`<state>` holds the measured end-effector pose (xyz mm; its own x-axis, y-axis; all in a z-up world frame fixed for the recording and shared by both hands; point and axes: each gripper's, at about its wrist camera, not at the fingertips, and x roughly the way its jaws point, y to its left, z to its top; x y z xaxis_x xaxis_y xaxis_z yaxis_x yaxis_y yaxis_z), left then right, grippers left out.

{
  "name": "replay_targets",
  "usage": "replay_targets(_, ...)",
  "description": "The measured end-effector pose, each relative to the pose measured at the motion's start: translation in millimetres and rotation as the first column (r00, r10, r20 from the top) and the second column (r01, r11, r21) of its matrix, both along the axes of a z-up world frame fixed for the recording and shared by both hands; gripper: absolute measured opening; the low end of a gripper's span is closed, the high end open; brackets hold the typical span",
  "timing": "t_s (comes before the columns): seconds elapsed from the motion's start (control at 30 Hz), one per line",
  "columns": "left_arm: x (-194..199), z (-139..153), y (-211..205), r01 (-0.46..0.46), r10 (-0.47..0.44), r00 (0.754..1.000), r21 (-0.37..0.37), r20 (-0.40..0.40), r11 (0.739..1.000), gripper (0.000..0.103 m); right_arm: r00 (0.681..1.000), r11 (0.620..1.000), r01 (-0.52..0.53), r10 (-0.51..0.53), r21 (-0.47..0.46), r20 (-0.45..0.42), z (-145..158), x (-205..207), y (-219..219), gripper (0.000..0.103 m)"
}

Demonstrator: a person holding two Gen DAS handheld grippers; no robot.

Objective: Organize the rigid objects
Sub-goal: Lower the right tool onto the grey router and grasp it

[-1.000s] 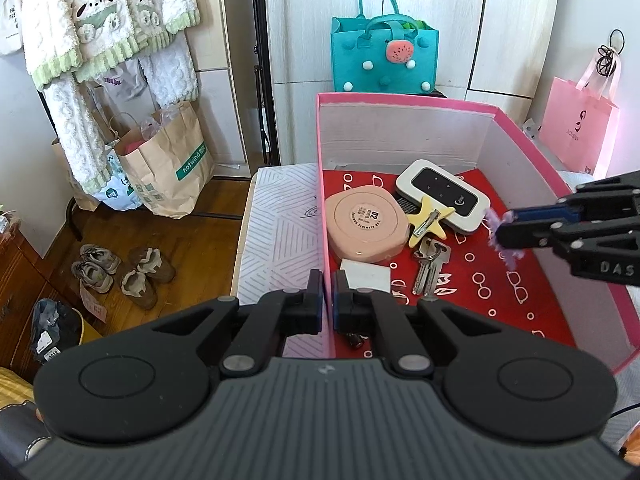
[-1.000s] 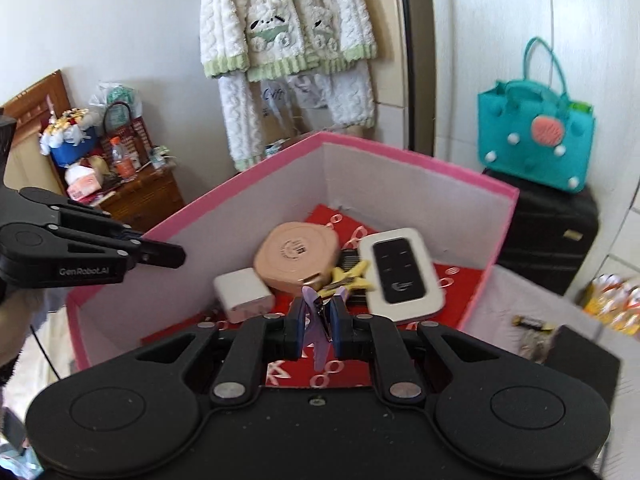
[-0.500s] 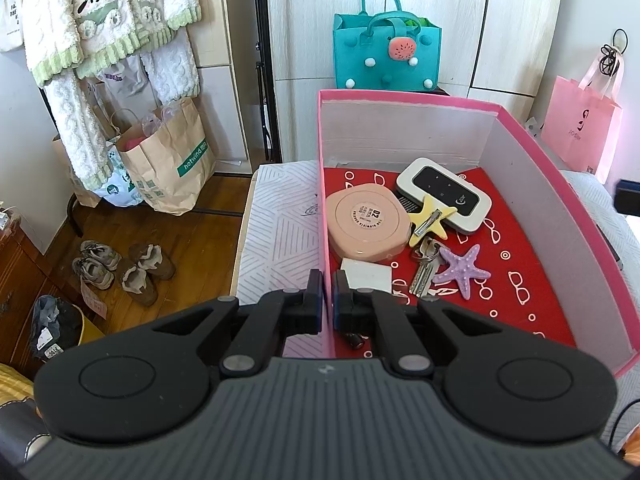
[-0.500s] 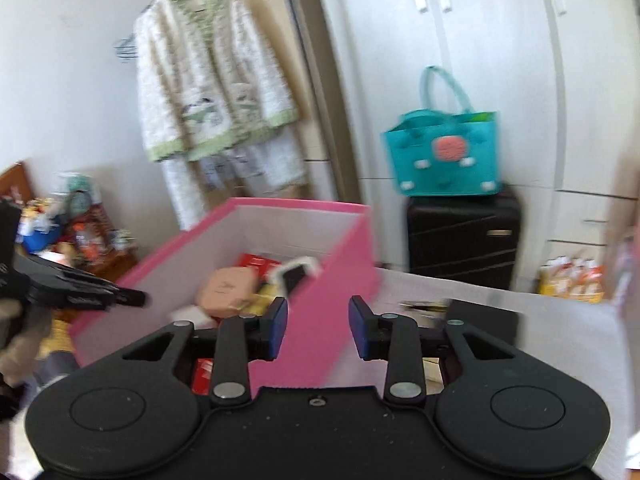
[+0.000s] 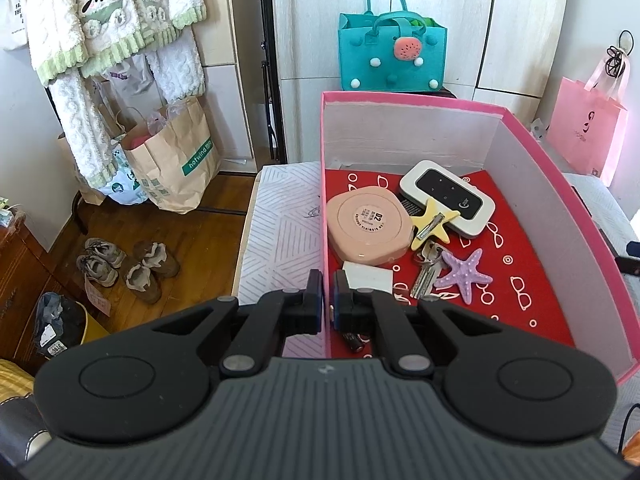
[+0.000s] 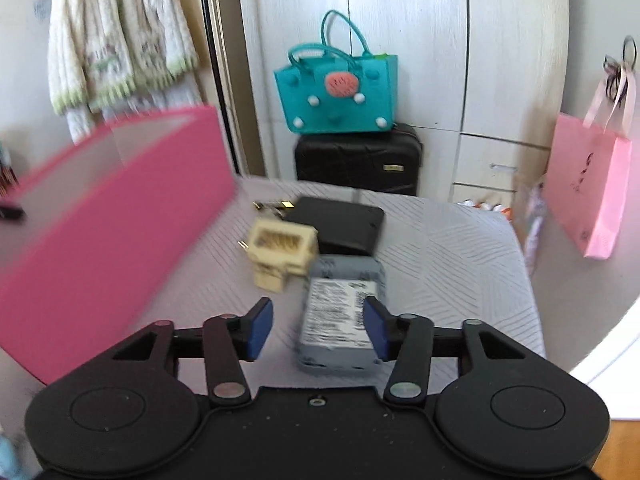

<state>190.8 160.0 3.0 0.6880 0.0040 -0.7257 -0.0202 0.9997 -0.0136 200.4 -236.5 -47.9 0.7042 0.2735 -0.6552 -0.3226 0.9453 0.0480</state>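
Note:
My left gripper (image 5: 328, 302) is shut on the near left wall of the pink box (image 5: 412, 98). On the box's red floor lie a purple starfish (image 5: 464, 276), keys (image 5: 426, 276), a yellow starfish clip (image 5: 432, 222), a pink round case (image 5: 370, 222), a white router (image 5: 446, 196) and a white charger (image 5: 368, 280). My right gripper (image 6: 318, 326) hovers outside the box over a grey labelled pack (image 6: 338, 320) on the mattress. Its jaws are opening, the pack lies between them, and the pads do not press on it.
Beyond the grey pack lie a cream plug adapter (image 6: 282, 250), a black case (image 6: 340, 226) and small dark bits (image 6: 274, 205). The pink box (image 6: 120, 208) stands to the left. A black suitcase (image 6: 358, 158) with a teal bag (image 6: 338, 90) stands past the mattress edge.
The right gripper let go of the purple starfish, which now lies in the box. It then left the box, swung right over the mattress and widened its jaws. The left gripper stayed put.

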Motion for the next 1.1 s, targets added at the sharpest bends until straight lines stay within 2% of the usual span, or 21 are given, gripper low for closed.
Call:
replay_targets(0.07,0,0,0,0.001,-0.001,1.000,0.004,0.000,1.000,0.005,1.000,0.998,0.004,-0.003,-0.063,0.018,-8,1,3,0.063)
replay_targets(0.13,0,0,-1,0.001,-0.001,1.000,0.006,0.000,1.000,0.005,1.000,0.996,0.011,-0.009,-0.084,0.022,-14,6,2,0.065)
replay_targets(0.33,0,0,-1,0.000,0.000,1.000,0.009,0.003,1.000,0.005,0.997,0.996,0.061,-0.059,0.057,-0.041,-21,28,-6,0.070)
replay_targets(0.47,1,1,-1,0.002,-0.002,1.000,0.012,0.006,1.000,0.005,0.995,0.996,0.083,-0.082,0.029,-0.057,-30,35,-1,0.071)
replay_targets(0.53,1,1,-1,0.006,-0.006,1.000,0.015,0.006,1.000,0.005,0.997,0.997,0.078,-0.078,0.011,-0.029,-33,35,1,0.071)
replay_targets(0.57,1,1,-1,0.008,-0.009,1.000,0.018,0.006,1.000,0.006,0.997,0.997,0.077,-0.077,0.001,-0.021,-33,33,2,0.070)
replay_targets(0.6,1,1,-1,0.010,-0.010,1.000,0.018,0.006,1.000,0.006,0.997,0.997,0.074,-0.074,-0.004,-0.017,-33,31,3,0.064)
replay_targets(0.83,1,1,-1,0.009,-0.009,1.000,0.018,0.007,1.000,0.006,0.998,0.999,0.036,-0.036,-0.005,-0.054,-29,9,1,0.064)
replay_targets(0.97,1,1,-1,0.008,-0.008,1.000,0.017,0.006,1.000,0.006,0.997,1.000,0.020,-0.021,-0.010,-0.080,-26,-2,3,0.067)
replay_targets(1.1,0,1,-1,0.009,-0.009,1.000,0.016,0.006,1.000,0.006,0.999,1.000,0.002,-0.002,-0.002,-0.046,-31,-1,5,0.074)
